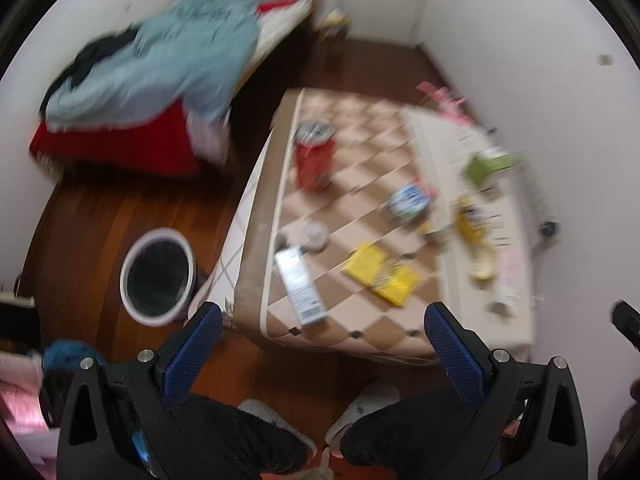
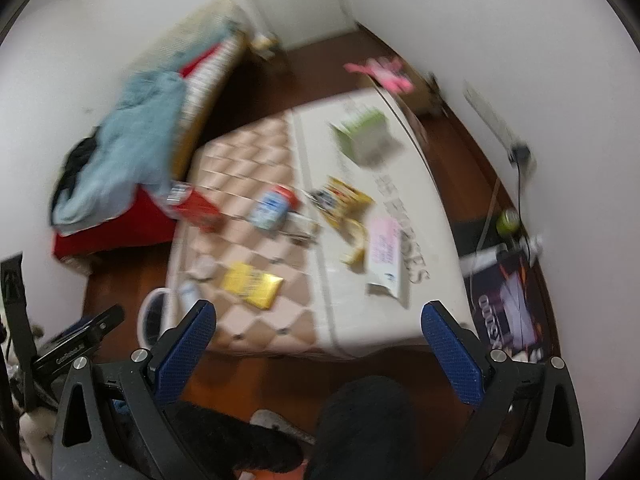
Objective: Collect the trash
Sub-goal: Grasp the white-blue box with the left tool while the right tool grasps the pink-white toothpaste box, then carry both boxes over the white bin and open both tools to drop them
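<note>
I am looking down on a low table (image 1: pixel 400 344) covered in a tan and cream diamond-check cloth, with a white box (image 2: pixel 420 208) lying along its far side, all standing on a dark wooden floor (image 1: pixel 92 232) in a small white-walled room. A bed (image 1: pixel 120 144) with a red base is sitting against the wall to the left, and a pale blue blanket (image 1: pixel 168 60) is lying heaped on it. The pictures are blurring, so small things are hard to tell. I am holding my left gripper (image 1: pixel 324 354) with its blue-padded jaws wide apart and nothing between them, above the near table edge; my right gripper (image 2: pixel 320 354) is hanging the same way, jaws spread and empty. The trash is lying scattered over the tabletop: one red can (image 1: pixel 314 156) standing upright near the left edge, one white carton (image 1: pixel 300 286) lying flat near the front left corner, one yellow wrapper (image 1: pixel 380 274) lying just right of it, one small clear cup (image 1: pixel 315 234) beside the carton's far end, one blue and white packet (image 1: pixel 410 200) toward the middle, one green and white box (image 2: pixel 364 136) sitting on the white box, and one yellow snack bag (image 2: pixel 346 198) lying nearer. One round white-rimmed bin (image 1: pixel 156 276) with a dark inside is standing on the floor just left of the table. My two dark-trousered legs and pale slippers (image 1: pixel 372 400) are showing below.
</note>
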`<state>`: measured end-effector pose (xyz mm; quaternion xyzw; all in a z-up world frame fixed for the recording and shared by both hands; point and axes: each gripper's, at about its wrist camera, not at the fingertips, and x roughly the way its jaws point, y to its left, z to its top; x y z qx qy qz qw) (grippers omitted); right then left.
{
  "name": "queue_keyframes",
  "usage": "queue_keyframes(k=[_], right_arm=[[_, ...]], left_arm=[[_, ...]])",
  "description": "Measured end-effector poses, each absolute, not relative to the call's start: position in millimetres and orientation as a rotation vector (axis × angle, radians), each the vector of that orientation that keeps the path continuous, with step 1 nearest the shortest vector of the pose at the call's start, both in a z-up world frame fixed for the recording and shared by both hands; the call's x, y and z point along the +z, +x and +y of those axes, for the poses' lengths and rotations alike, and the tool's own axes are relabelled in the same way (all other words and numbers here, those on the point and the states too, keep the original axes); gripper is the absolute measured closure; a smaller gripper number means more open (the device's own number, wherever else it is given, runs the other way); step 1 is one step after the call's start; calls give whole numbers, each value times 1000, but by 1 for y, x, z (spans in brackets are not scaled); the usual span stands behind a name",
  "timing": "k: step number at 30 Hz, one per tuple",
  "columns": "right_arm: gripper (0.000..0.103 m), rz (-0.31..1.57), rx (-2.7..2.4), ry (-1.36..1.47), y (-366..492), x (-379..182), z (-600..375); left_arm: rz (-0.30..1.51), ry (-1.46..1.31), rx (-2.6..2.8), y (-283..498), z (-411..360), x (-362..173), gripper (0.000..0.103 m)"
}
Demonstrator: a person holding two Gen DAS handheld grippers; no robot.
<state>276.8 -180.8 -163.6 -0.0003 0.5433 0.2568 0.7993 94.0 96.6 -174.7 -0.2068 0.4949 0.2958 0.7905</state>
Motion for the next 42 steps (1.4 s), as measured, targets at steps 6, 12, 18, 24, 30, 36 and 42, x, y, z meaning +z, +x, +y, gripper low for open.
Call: queue_keyframes(k=[6,12,18,24,30,36,42], right_arm=[[6,1314,428,-9,330,-262,-169],[15,1393,340,-32,367,-322,-154],[50,1439,314,-92,385,-360,-134],[55,1425,325,-76,372,-354,-149],[43,1447,333,-128,369,-363,-152],[54,1380,284,-175,370,-365,-145],[55,1309,348,-144,342,-326,-146]], left_arm=[[1249,-616,687,115,139,-274,1],[1332,-700,667,132,148,-332,54],[1303,-670,680,136,140,-338,70],[1280,-574,669,142,125,-319,71],[1264,-509,639,144,101,-302,71],[1249,-467,651,155,92,-298,71],[1176,-429,641,143,92,-271,72]])
